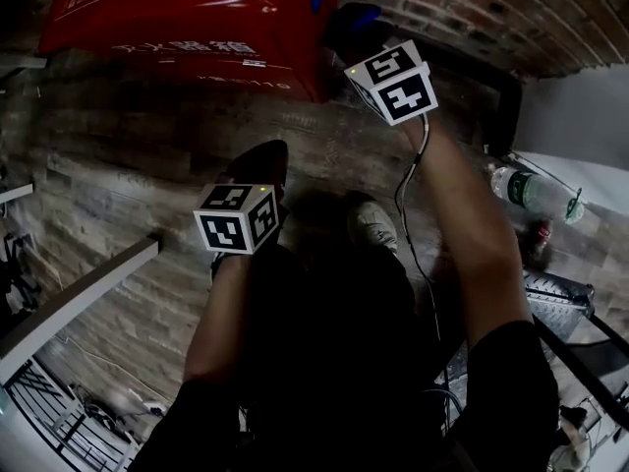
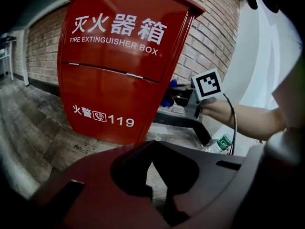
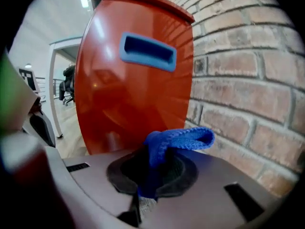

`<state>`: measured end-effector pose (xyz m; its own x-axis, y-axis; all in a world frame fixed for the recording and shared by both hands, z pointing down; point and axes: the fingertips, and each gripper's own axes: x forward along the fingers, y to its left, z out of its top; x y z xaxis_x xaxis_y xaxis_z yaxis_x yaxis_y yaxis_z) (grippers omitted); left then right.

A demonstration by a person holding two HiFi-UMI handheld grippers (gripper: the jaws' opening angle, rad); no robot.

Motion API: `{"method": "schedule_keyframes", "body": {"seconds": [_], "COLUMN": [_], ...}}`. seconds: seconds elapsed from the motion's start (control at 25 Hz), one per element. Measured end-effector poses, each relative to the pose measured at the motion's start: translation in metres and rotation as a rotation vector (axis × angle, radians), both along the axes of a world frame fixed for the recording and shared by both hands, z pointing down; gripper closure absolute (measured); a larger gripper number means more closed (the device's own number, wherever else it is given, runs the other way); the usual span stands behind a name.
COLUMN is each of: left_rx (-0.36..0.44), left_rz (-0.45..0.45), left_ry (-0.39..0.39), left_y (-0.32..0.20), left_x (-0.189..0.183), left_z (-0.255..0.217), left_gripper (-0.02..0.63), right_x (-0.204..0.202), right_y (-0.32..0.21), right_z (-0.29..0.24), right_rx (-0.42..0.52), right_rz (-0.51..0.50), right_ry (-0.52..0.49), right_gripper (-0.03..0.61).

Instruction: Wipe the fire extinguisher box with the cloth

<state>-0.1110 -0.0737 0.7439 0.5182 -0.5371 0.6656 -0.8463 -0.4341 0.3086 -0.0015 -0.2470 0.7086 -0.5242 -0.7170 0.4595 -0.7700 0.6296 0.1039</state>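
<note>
The red fire extinguisher box (image 1: 187,18) stands on the floor against the brick wall; its front (image 2: 114,75) carries white lettering and "119". Its side panel (image 3: 128,99) has a blue recessed handle (image 3: 147,51). My right gripper (image 3: 143,190) is shut on a blue cloth (image 3: 178,140), whose folded loop sticks out of the jaws close to that side panel. In the head view the right gripper (image 1: 354,28) is at the box's right side. My left gripper (image 1: 257,165) hangs back in front of the box; its jaws (image 2: 157,190) are shut with nothing in them.
A brick wall (image 3: 248,80) runs right of the box. A plastic bottle (image 1: 531,193) lies on the floor to the right, beside a black ledge (image 2: 190,123). A white rail (image 1: 79,293) crosses at lower left. My shoe (image 1: 373,224) stands on the wood-plank floor (image 1: 118,155).
</note>
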Motion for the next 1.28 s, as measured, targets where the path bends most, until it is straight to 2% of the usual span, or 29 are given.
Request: {"method": "schedule_keyframes", "body": {"seconds": [0.28, 0.4, 0.48, 0.64, 0.88, 1.04, 1.16, 1.28], "left_rx": [0.034, 0.044, 0.044, 0.030, 0.006, 0.006, 0.007, 0.009], "left_rz": [-0.012, -0.008, -0.018, -0.026, -0.012, -0.004, -0.002, 0.006], "left_ry": [0.019, 0.007, 0.017, 0.037, 0.054, 0.067, 0.065, 0.062], "left_y": [0.005, 0.004, 0.001, 0.000, 0.000, 0.003, 0.004, 0.006], "left_x": [-0.006, -0.009, -0.011, -0.012, -0.007, -0.004, -0.003, -0.002], "left_z": [-0.013, -0.014, -0.014, -0.011, -0.007, -0.007, -0.008, -0.009], "left_gripper": [0.617, 0.617, 0.617, 0.616, 0.616, 0.617, 0.617, 0.616], "right_x": [-0.005, -0.013, -0.017, -0.025, -0.040, -0.046, -0.049, -0.054], "right_y": [0.007, 0.020, 0.029, 0.048, 0.079, 0.095, 0.100, 0.105], "right_z": [-0.122, -0.148, -0.151, -0.154, -0.192, -0.200, -0.186, -0.160], "right_rx": [0.242, 0.290, 0.295, 0.309, 0.412, 0.460, 0.455, 0.399], "right_rz": [-0.057, -0.094, -0.115, -0.143, -0.178, -0.216, -0.215, -0.217], "right_ry": [0.065, 0.120, 0.155, 0.131, 0.085, 0.159, 0.167, 0.119], "right_gripper": [0.537, 0.537, 0.537, 0.537, 0.537, 0.537, 0.537, 0.537]}}
